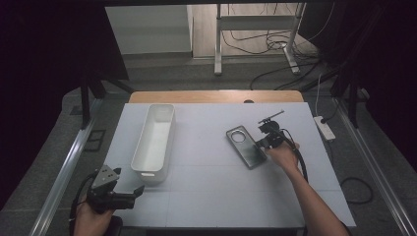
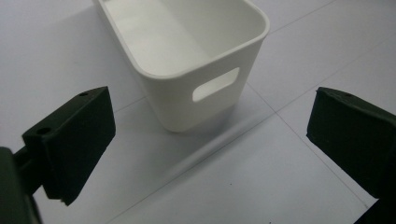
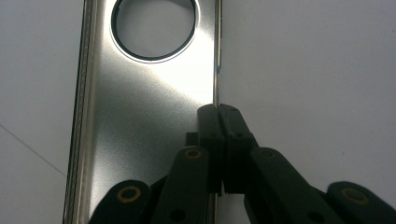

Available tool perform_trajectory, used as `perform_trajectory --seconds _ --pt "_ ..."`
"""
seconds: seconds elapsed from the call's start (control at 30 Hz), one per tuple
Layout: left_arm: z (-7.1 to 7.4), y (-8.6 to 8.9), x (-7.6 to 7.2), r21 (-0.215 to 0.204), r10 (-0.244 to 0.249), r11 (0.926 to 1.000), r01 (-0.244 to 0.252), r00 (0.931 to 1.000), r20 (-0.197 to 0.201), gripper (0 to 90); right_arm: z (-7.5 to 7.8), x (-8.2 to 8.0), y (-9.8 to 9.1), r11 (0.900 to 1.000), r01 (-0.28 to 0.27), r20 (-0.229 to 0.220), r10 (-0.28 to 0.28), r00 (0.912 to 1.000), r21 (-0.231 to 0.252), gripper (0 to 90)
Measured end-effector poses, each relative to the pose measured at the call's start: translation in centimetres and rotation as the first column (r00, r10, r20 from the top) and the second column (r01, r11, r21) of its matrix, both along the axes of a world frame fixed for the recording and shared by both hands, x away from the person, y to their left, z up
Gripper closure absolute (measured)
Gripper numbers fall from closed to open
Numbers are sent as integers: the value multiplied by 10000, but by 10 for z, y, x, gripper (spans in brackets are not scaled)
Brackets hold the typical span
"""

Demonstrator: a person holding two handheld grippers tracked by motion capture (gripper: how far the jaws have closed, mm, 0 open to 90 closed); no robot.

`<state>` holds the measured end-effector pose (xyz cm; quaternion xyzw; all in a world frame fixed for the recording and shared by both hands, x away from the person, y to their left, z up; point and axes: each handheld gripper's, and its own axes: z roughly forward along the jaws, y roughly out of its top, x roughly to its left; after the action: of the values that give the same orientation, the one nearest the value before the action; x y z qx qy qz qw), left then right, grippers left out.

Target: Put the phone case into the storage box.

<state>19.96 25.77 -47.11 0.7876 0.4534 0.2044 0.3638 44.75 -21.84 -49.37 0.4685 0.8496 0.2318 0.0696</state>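
From above, your right gripper point(image 1: 261, 142) reaches forward to the metal plate point(image 1: 246, 146) lying mid-table; your left gripper point(image 1: 123, 194) rests near the white bin point(image 1: 155, 137). Left gripper view: jaws spread wide, nothing between. Right gripper view: jaws pinch the plate's edge.

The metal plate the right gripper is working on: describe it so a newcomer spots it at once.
On the white table, right of the long white bin, lies a flat metal plate. The right gripper is shut on its long edge. It is shiny grey, with a round hole near its far end.
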Motion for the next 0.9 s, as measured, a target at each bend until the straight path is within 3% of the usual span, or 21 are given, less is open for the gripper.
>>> perform_trajectory --seconds 0.13,0.27,0.47,0.6,0.9 --pt "2 -3 0 -67 -78 9999 79 9999 141 7 3 -5 0 9995 -305 316 304 9990 33 885" --pt "5 -5 2 -493 -344 9981 357 9991 254 5 9 -9 -2 9993 -266 554 251 9981 276 886" --pt "12 -10 7 -1354 -843 9867 900 9953 471 5 20 -16 -7 9964 -248 1068 161 9942 811 885" --pt "17 -16 11 -1456 -975 9837 1057 9933 625 0 24 -18 -8 9947 -201 1157 84 9932 1006 885" --pt "28 -32 27 -2050 -1613 9629 1757 9832 850 0 36 -27 -13 9916 -254 1646 42 9864 1268 885"
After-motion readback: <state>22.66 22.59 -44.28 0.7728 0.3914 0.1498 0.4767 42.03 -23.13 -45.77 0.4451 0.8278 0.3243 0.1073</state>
